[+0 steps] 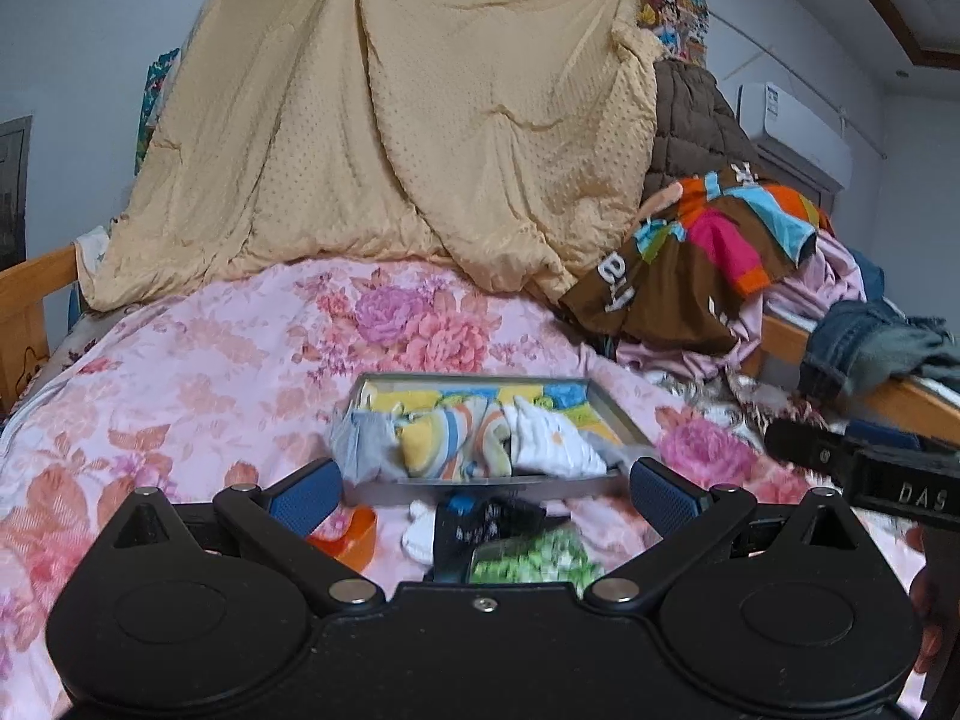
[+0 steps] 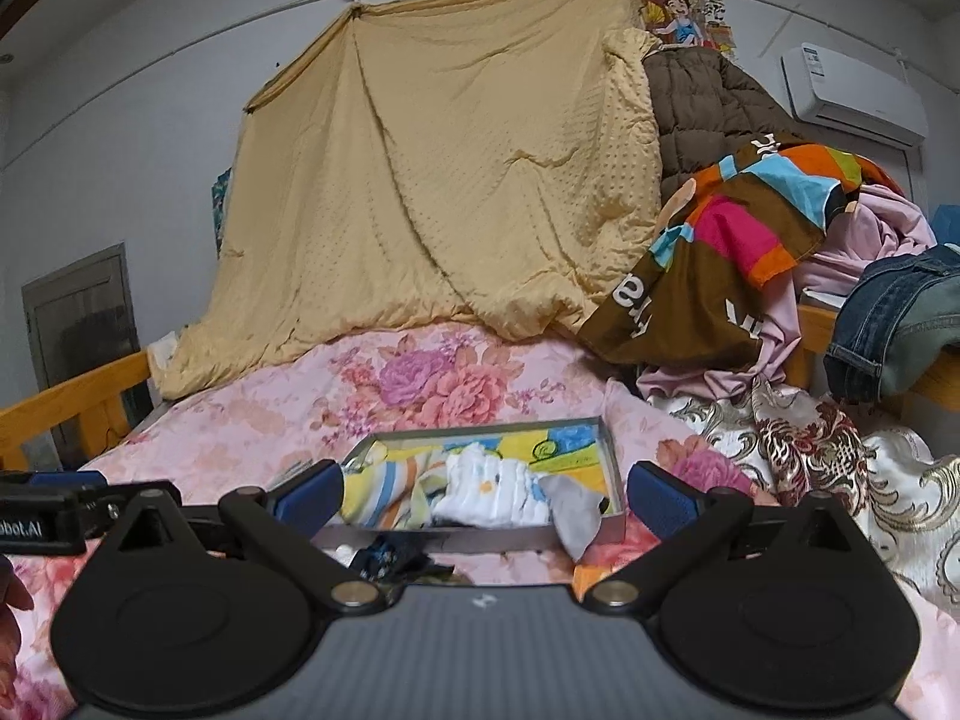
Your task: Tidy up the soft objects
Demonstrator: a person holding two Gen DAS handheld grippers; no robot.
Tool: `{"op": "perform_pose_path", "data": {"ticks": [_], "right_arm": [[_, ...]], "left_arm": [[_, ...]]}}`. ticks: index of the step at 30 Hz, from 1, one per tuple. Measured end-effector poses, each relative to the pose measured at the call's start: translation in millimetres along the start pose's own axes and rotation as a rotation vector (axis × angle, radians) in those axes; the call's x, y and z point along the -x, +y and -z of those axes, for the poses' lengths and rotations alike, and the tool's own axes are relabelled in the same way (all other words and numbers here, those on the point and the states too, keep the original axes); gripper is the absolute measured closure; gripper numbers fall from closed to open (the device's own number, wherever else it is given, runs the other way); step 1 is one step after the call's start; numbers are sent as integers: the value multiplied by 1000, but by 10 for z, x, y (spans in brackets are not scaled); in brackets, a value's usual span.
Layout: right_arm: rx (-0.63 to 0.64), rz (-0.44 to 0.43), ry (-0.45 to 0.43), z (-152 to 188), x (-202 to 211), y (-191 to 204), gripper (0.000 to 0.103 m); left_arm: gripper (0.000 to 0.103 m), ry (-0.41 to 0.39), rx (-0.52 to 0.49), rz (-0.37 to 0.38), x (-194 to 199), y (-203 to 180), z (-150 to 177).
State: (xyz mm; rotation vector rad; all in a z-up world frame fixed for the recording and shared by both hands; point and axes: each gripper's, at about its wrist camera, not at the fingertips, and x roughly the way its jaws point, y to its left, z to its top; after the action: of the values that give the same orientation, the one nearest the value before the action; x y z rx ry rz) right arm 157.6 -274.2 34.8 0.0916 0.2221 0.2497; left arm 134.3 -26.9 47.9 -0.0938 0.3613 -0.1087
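Both grippers, left [image 1: 483,489] and right [image 2: 483,495], gape empty; socks [image 1: 474,441] in the tray [image 1: 624,420] look limp and light, perhaps best pinched mid-bundle.

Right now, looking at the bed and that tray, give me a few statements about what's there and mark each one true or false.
1. The tray sits on the pink floral bedspread. True.
2. The tray is empty. False: it holds small soft pieces, among them a white cloth and a striped one.
3. Both the left gripper and the right gripper stand open with nothing held. True.
4. A blue blanket hangs behind the bed. False: the hanging blanket is tan.
5. Denim jeans lie over the wooden rail at the right. True.
6. Nothing lies on the bedspread in front of the tray. False: a green patterned piece and an orange piece lie there.
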Motion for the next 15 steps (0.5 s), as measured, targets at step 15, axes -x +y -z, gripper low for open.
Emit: {"op": "perform_pose_path", "data": {"ticks": [15], "right_arm": [[31,-41,117,239,174,260,0]], "left_arm": [[1,246,-19,-53,104,284,505]]}}
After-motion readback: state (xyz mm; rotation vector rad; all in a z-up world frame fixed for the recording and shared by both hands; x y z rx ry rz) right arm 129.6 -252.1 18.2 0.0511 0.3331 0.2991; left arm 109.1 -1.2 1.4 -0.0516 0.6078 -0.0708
